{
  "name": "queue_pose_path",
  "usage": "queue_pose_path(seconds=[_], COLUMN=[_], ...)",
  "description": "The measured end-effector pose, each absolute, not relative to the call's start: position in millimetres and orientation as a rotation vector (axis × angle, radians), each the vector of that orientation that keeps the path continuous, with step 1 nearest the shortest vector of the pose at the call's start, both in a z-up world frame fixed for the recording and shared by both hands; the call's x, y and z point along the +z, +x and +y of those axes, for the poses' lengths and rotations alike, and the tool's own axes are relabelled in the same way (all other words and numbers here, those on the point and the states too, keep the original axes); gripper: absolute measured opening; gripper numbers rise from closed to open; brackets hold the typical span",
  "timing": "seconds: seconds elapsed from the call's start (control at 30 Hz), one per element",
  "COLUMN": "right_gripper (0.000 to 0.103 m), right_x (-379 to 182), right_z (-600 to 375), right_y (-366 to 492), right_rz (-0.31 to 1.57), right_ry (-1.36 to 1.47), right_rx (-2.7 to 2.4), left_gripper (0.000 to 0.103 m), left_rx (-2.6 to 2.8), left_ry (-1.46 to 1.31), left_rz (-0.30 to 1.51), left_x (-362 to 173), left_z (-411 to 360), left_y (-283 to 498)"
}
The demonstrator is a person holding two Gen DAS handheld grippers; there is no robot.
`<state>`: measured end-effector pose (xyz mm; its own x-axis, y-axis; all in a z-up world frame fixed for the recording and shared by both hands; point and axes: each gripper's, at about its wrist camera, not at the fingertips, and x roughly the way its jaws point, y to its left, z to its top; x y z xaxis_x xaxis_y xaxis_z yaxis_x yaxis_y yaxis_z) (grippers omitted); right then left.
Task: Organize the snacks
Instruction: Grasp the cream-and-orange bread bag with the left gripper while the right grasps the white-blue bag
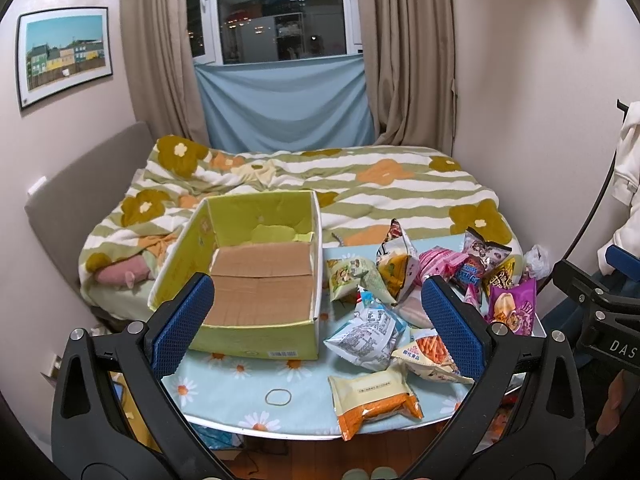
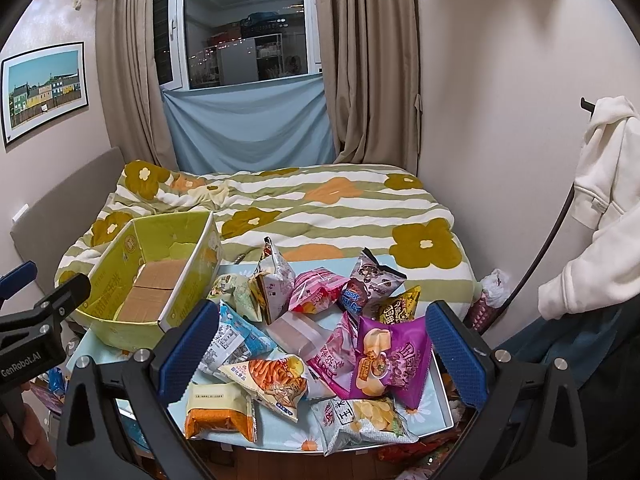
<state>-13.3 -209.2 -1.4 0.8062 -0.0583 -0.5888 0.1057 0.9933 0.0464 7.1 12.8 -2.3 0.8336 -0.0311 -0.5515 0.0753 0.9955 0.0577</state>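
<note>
A green cardboard box (image 1: 256, 272) (image 2: 160, 276) stands open and empty on the left of a small table with a daisy cloth (image 1: 240, 392). To its right lies a heap of several snack bags: a purple chip bag (image 2: 394, 358) (image 1: 514, 306), an orange-and-cream packet (image 1: 374, 398) (image 2: 220, 410), a blue-white bag (image 1: 366, 330) (image 2: 232, 338), and a pink bag (image 2: 316, 290). My left gripper (image 1: 318, 322) is open, hovering before the box and the heap. My right gripper (image 2: 322, 354) is open above the heap, holding nothing.
A bed with a striped flower blanket (image 1: 360, 184) lies right behind the table. A rubber band (image 1: 278, 397) rests on the cloth near the front edge. A white hoodie (image 2: 600, 208) hangs at the right wall. Curtains and a window stand at the back.
</note>
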Motion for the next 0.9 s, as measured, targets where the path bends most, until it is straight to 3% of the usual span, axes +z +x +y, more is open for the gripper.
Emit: queue_pose_path(seconds=[0.27, 0.6, 0.9], right_gripper=[0.103, 0.103, 0.103], right_x=[-9.9, -71.1, -127.5], right_z=[-207.6, -203.3, -196.8], right_y=[-3.5, 22.2, 50.0], right_rz=[0.666, 0.829, 0.936], right_ry=[0.074, 0.01, -0.029], right_rx=[-0.065, 0.041, 0.21], left_gripper=[0.103, 0.103, 0.103], left_rx=[-0.131, -0.429, -0.629], left_ry=[0.166, 0.406, 0.522], left_rz=[0.673, 0.879, 0.941], left_x=[-23.4, -118.4, -192.1], left_z=[14.9, 0.7, -25.8], left_y=[25.2, 47.4, 63.4])
